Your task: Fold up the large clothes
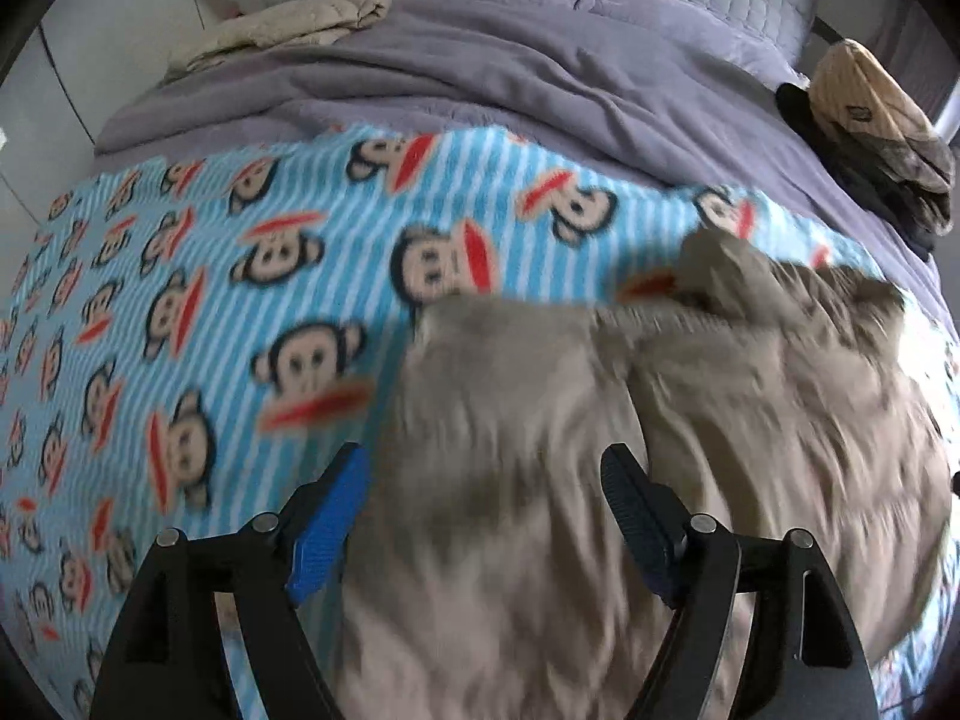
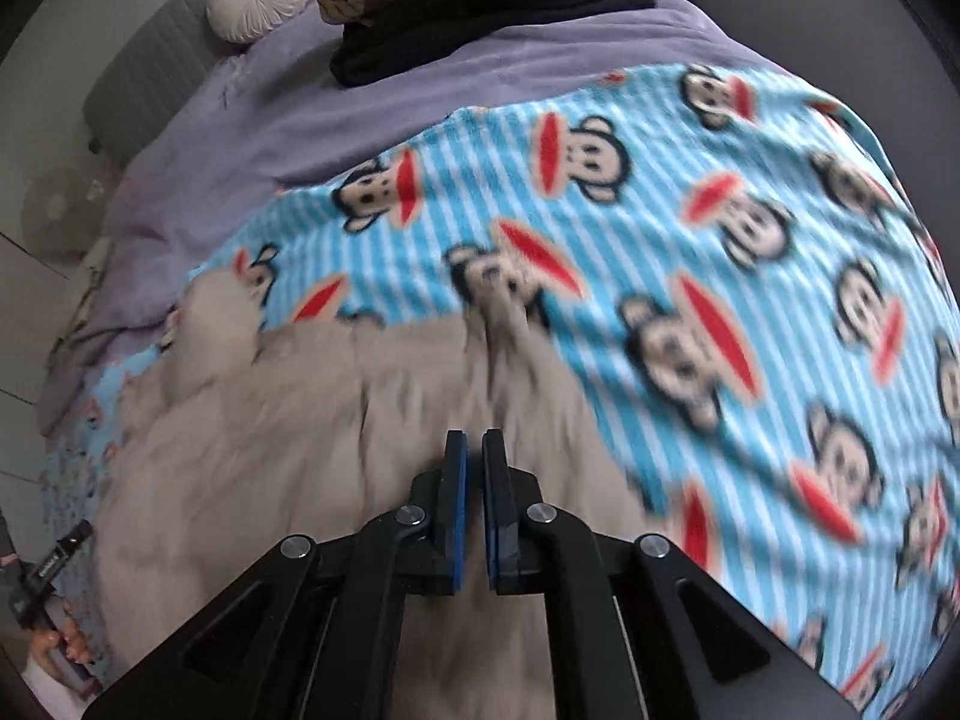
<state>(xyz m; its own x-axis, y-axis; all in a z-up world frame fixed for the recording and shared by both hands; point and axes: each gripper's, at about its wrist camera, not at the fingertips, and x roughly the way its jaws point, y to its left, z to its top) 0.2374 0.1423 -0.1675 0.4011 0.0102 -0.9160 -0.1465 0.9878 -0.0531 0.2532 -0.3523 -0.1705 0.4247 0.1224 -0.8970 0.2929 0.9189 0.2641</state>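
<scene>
Two grippers: left gripper (image 1: 483, 483) and right gripper (image 2: 475, 468), both pitched steeply down over the bed.
Garment: a large grey-beige fleecy garment (image 1: 630, 450) lies rumpled on the blue striped monkey-print blanket (image 1: 240, 276), near edge, right of middle.
Left fingers: spread wide, released, nothing between them.
Right fingers: a thin gap, no cloth caught.
Progress: garment looks bunched, not yet a neat fold.
Far side: folded clothes pile (image 1: 882, 138) on the purple duvet (image 1: 480, 72).

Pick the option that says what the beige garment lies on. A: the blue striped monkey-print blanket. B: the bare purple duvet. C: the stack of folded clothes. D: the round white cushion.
A: the beige garment is spread on the blue striped monkey-print blanket, which shows along its edges in both wrist views.
</scene>
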